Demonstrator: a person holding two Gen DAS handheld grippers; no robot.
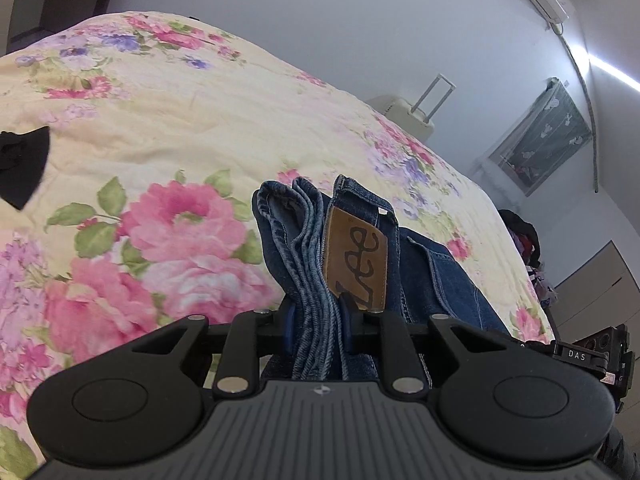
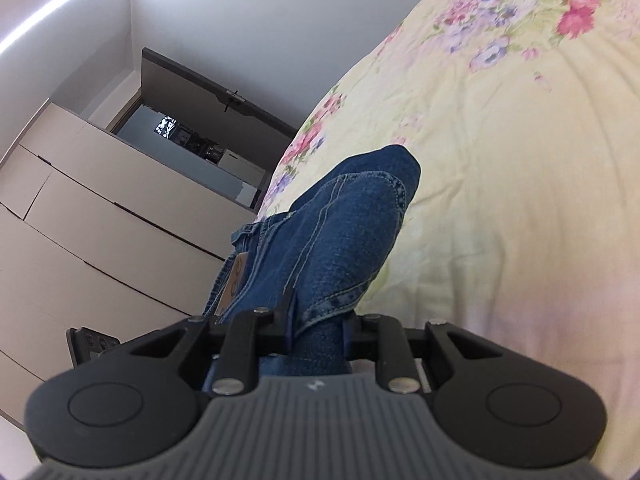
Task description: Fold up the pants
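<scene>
- The jeans (image 1: 352,256) are held up over the floral bedspread (image 1: 172,120), gathered into a thick folded bundle and gripped at two places.
- In the left wrist view, the left gripper (image 1: 318,316) is clenched on a stack of denim layers: several faded hems and the waistband are squeezed together between its two fingers.
- A brown leather brand patch (image 1: 356,260) is seen on the waistband, just beyond the right-hand finger, standing on edge with its lettering turned sideways.
- Darker blue fabric with pale stitching is seen hanging away to the right of the patch, above the bed's edge.
- In the right wrist view, the right gripper (image 2: 318,328) is closed on another part of the same jeans (image 2: 340,232), and a rounded fold of dark denim is pinched between its fingers.
- From that grip the cloth is seen rising forward in a lump, with a stitched seam running across it; the brown patch (image 2: 234,280) is glimpsed at its left side.
- The bedspread (image 2: 520,160) is shown filling the right side of that view; pale cupboard fronts (image 2: 100,220) and an open doorway (image 2: 192,136) are seen at the left.
- A small black piece of cloth (image 1: 24,164) is seen lying on the bedspread at the far left of the left wrist view, well apart from the jeans.
- A cream suitcase (image 1: 412,108) with a raised handle is seen by the wall beyond the bed.
</scene>
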